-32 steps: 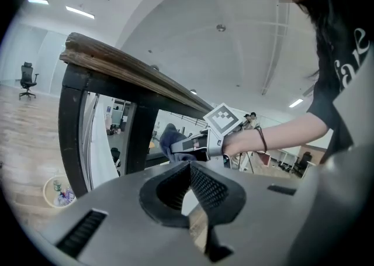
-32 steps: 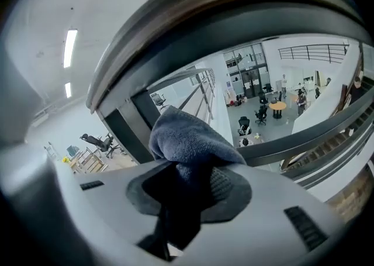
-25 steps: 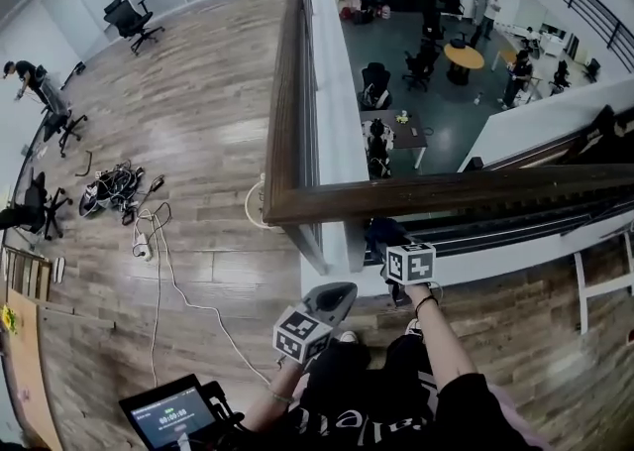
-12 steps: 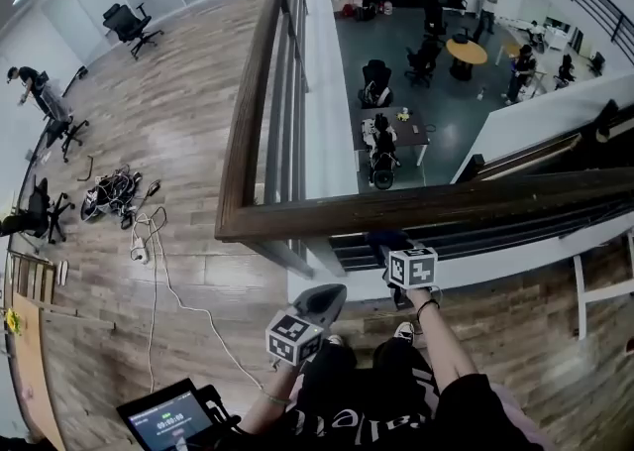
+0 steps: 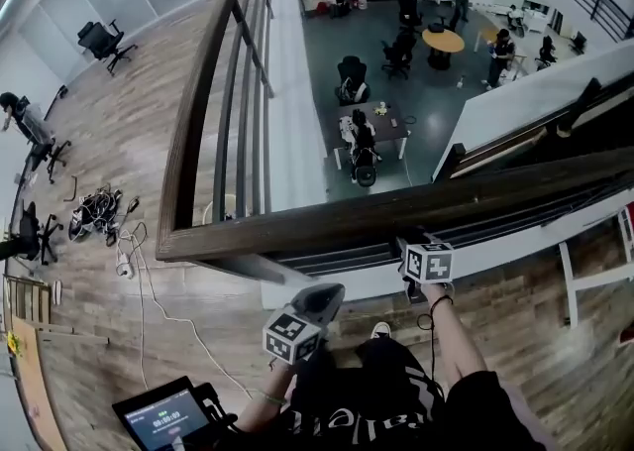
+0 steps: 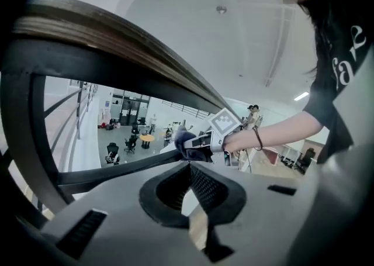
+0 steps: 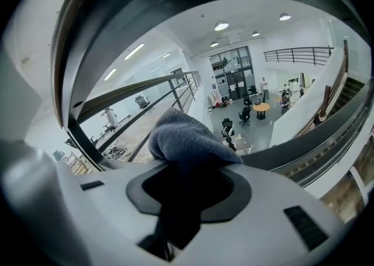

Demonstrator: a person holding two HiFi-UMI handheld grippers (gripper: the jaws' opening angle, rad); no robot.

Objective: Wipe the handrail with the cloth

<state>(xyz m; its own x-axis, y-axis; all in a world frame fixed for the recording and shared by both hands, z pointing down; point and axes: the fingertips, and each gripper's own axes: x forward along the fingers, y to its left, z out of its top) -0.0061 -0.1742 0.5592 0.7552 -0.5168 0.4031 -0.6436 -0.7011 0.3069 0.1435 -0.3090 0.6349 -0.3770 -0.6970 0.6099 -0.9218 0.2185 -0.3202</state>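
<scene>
Well, at left my left gripper (image 5: pixel 325 295) hangs below the wooden handrail (image 5: pixel 327 221), jaws pressed together on nothing. Further right, my right gripper (image 5: pixel 414 244) clamps the blue-grey cloth (image 7: pixel 187 139) just under that rail.

Dark brown handrail (image 5: pixel 396 213), blue-grey cloth (image 7: pixel 187 136), yellow table (image 5: pixel 443 40), brown wood-grain floor (image 5: pixel 119 142)

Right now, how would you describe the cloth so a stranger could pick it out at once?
Find the dark wooden handrail crossing the head view. Just below it in that view is the right gripper. The cloth is the fuzzy blue-grey wad clamped in its jaws; the left gripper is shut on nothing.
</scene>
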